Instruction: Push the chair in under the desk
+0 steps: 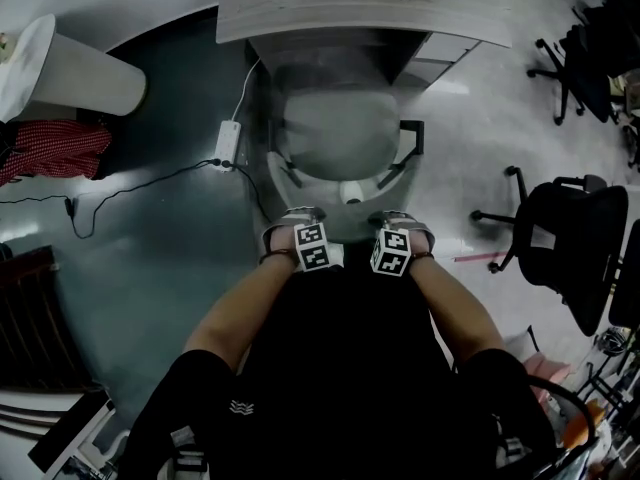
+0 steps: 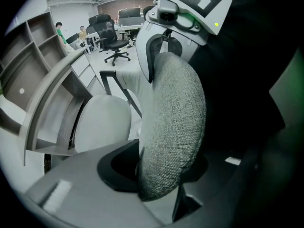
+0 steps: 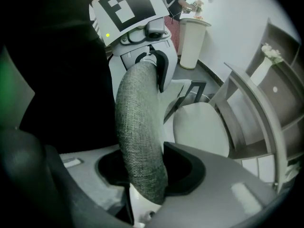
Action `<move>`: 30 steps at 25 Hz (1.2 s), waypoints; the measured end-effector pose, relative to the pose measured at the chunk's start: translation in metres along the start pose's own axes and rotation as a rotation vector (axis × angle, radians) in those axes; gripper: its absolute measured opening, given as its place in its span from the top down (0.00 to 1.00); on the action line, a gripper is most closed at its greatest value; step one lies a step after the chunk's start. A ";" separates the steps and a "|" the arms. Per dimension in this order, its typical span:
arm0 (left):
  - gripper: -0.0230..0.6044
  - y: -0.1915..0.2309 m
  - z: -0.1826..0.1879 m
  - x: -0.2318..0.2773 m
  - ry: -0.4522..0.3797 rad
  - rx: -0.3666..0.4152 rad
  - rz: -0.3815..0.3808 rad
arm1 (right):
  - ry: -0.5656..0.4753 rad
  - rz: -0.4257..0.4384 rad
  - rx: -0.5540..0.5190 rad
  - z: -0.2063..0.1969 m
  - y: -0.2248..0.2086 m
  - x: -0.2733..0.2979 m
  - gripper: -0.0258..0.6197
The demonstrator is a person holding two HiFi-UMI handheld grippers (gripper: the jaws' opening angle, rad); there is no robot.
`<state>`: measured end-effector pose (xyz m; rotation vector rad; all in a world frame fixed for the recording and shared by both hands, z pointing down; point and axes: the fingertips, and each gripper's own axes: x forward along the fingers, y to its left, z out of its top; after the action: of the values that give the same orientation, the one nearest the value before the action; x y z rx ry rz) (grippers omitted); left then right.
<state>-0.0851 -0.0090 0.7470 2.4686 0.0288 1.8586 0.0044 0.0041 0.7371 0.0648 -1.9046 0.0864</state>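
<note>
The grey office chair (image 1: 335, 133) stands with its seat partly under the light wooden desk (image 1: 360, 13). Its backrest top is closest to me. My left gripper (image 1: 300, 230) and right gripper (image 1: 400, 230) sit side by side on that top edge, both pointing steeply down. In the left gripper view the grey woven backrest (image 2: 173, 122) fills the gap between the jaws of the left gripper (image 2: 161, 175), with the seat (image 2: 102, 122) and the desk (image 2: 52, 94) beyond. In the right gripper view the same fabric edge (image 3: 140, 132) is clamped in the right gripper (image 3: 147, 175).
A white bin (image 1: 85, 73) stands left of the desk. A power strip with a cable (image 1: 228, 138) lies on the floor left of the chair. Black office chairs (image 1: 575, 248) stand at the right. Drawers (image 1: 440, 63) sit under the desk's right side.
</note>
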 end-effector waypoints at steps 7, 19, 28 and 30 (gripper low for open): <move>0.67 0.040 0.005 -0.001 0.003 -0.009 0.000 | 0.004 -0.003 0.000 -0.001 -0.041 0.000 0.72; 0.67 0.093 0.014 0.001 0.028 -0.019 0.004 | -0.009 0.006 -0.006 -0.004 -0.094 -0.003 0.72; 0.67 0.134 0.021 0.001 0.030 -0.042 0.010 | -0.021 0.017 -0.024 -0.006 -0.137 -0.006 0.72; 0.67 0.141 0.023 0.002 0.030 -0.045 0.008 | -0.026 0.019 -0.030 -0.007 -0.144 -0.005 0.72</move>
<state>-0.0648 -0.1503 0.7497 2.4147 -0.0214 1.8782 0.0250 -0.1390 0.7384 0.0272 -1.9321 0.0705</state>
